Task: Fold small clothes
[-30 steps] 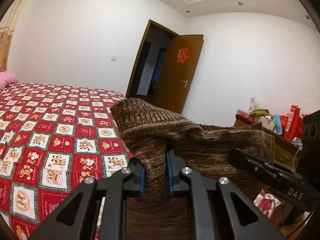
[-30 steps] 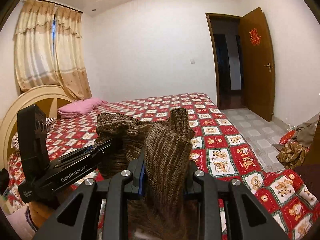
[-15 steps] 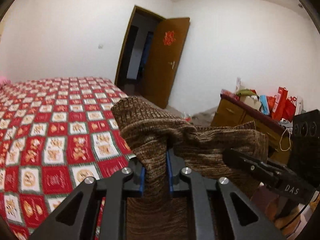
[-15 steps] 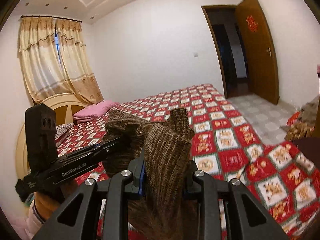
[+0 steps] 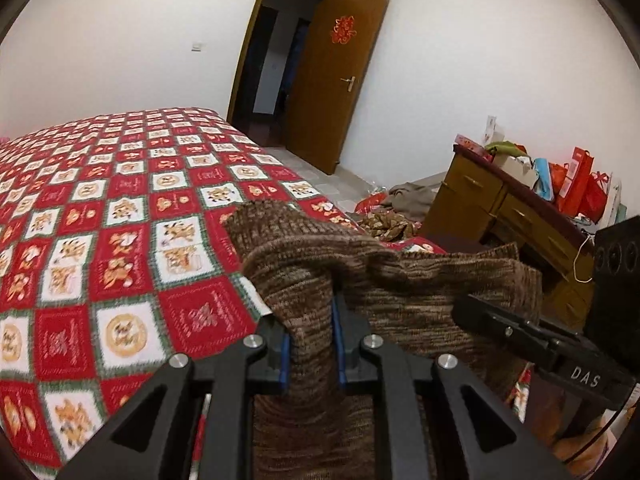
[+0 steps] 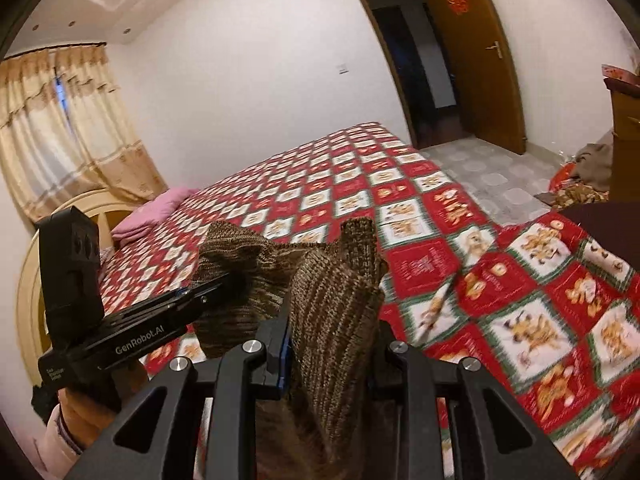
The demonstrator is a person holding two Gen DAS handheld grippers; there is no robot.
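A brown knitted garment (image 5: 416,280) hangs between both grippers, held up above the bed. My left gripper (image 5: 310,332) is shut on one bunched edge of it. My right gripper (image 6: 328,320) is shut on another edge of the garment (image 6: 336,300), which stands up between the jaws. Each gripper shows in the other's view: the right gripper (image 5: 532,340) to the right in the left wrist view, and the left gripper (image 6: 160,316) to the left in the right wrist view. The lower part of the garment is hidden behind the gripper bodies.
A bed with a red, white and green patterned cover (image 6: 460,240) lies below and ahead. A pink pillow (image 6: 152,212) lies near the headboard. A wooden desk with bags (image 5: 520,204), clothes on the floor (image 5: 404,200) and an open brown door (image 5: 336,80) are to the right.
Both grippers have tilted down and swung with the garment held, so more of the bed cover and floor now shows. The grip on the garment has not changed.
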